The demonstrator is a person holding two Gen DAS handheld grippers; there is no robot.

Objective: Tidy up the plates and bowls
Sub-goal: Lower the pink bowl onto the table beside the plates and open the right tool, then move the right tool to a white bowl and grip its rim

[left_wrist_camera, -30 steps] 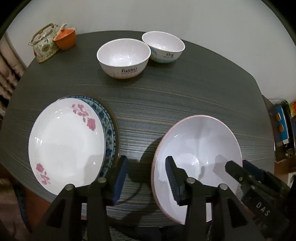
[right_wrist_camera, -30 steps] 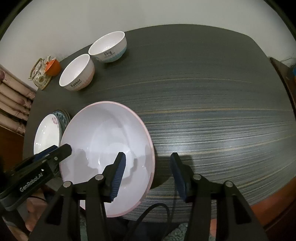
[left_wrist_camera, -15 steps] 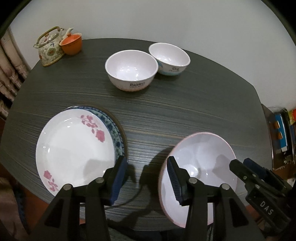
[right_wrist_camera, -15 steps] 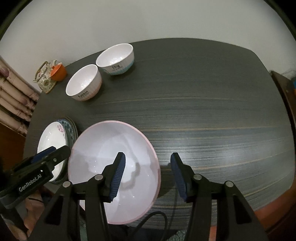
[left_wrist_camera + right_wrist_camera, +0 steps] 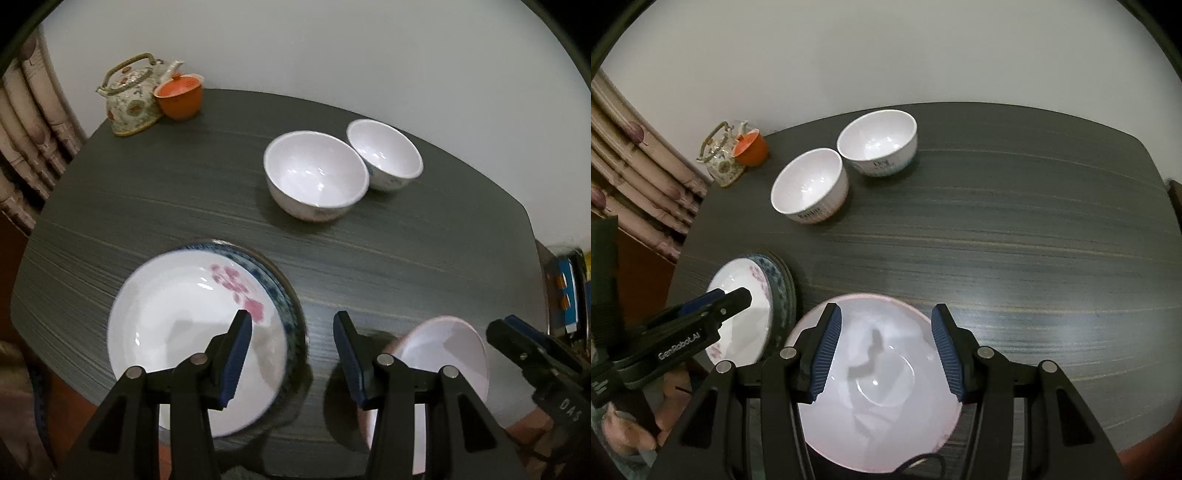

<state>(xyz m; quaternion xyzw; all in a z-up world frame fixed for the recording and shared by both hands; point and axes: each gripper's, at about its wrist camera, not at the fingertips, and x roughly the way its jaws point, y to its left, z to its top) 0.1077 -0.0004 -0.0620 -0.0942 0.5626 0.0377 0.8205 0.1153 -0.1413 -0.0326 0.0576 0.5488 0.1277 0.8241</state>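
From left to right, we hold our left gripper (image 5: 291,354), jaws apart and empty, above the stacked plates (image 5: 192,325), and our right gripper (image 5: 884,350), likewise parted and empty, over the pink-rimmed bowl (image 5: 879,387) by the table (image 5: 1034,240) edge, where a nudge could tip it off.

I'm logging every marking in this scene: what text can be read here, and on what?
"GenRobot.AI": on the left tongs.
"DAS": on the right tongs, partly cut off.
Dark lettering on the nearer small bowl: too blurred to read.
Dark lettering on the farther small bowl: too blurred to read.
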